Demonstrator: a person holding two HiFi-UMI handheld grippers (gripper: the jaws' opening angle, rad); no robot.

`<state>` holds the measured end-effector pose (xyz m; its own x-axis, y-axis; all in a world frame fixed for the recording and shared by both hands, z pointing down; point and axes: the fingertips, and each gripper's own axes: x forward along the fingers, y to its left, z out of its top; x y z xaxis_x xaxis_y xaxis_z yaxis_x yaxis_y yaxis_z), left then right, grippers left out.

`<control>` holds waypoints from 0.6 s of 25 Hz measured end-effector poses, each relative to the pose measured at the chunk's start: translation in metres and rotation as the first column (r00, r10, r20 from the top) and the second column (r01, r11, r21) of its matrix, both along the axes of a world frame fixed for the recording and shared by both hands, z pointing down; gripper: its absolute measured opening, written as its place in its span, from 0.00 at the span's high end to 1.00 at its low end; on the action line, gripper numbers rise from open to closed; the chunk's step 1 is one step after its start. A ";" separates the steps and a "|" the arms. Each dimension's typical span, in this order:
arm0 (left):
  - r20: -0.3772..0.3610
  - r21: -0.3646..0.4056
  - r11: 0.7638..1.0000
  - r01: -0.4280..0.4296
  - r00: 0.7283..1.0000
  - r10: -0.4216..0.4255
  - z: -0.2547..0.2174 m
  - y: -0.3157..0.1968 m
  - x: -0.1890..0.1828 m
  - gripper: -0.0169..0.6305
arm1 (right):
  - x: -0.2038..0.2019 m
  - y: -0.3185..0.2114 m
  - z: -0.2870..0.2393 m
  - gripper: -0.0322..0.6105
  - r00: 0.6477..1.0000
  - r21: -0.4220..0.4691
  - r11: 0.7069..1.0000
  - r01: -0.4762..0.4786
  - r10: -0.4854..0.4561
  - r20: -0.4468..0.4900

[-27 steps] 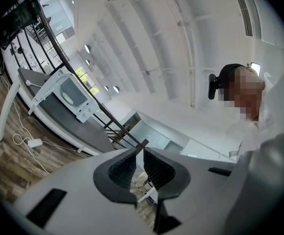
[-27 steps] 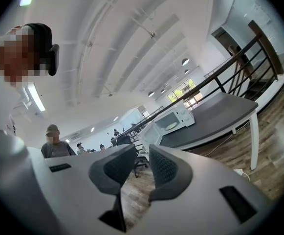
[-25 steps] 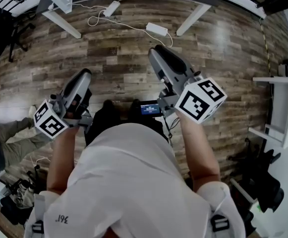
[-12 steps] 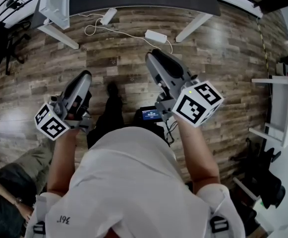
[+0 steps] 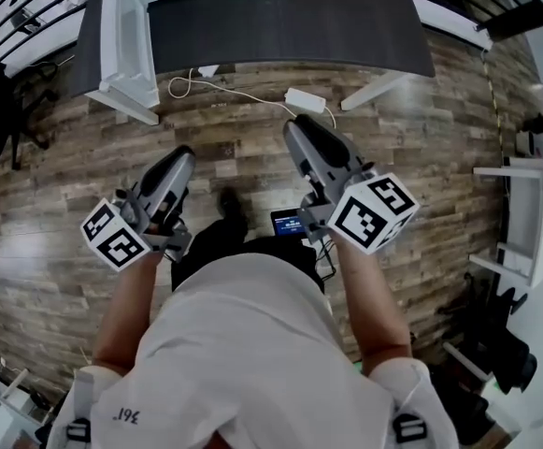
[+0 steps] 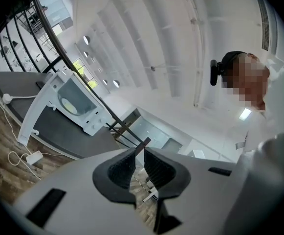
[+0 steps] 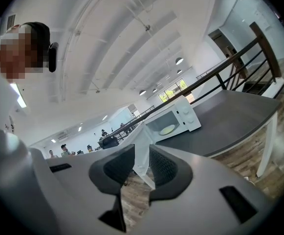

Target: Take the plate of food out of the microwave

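Shirt [image 5: 252, 344] print [image 5: 126, 414]: "361", upside down. Screen [image 5: 288, 223] txt illegible.

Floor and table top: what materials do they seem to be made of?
Floor: wood or wood-look laminate, shown by planks with mixed brown grain and a slight sheen. Table top: dark grey, matte and uniform, probably laminate.

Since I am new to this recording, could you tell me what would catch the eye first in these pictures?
The white microwave on the dark table stands out, with a yellowish plate of food showing inside it. Nearer the person, the left gripper and right gripper are held out over the wood floor, short of the table, each with its jaws slightly apart and nothing between them.
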<state>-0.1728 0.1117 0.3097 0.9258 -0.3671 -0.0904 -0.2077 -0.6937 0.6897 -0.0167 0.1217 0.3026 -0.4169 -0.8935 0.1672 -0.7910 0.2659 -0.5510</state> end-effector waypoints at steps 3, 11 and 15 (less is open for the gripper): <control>0.004 -0.001 1.000 -0.011 1.000 0.011 -0.003 -0.022 -0.006 0.88 | -0.010 -0.023 -0.006 0.84 1.000 0.000 1.000 -0.013 0.013 -0.010; 0.015 -0.008 1.000 -0.001 1.000 0.001 0.002 -0.070 -0.001 0.88 | -0.012 -0.075 -0.003 0.84 1.000 -0.009 1.000 -0.010 0.010 -0.018; 0.043 -0.013 1.000 0.023 0.999 -0.022 0.009 -0.089 0.010 0.88 | -0.007 -0.104 0.002 0.84 1.000 -0.009 1.000 0.019 -0.019 -0.015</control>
<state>-0.1624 0.0227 0.3185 0.9202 -0.3888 -0.0459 -0.2525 -0.6790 0.6894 -0.0233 0.0175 0.3047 -0.4312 -0.8838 0.1814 -0.7942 0.2763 -0.5412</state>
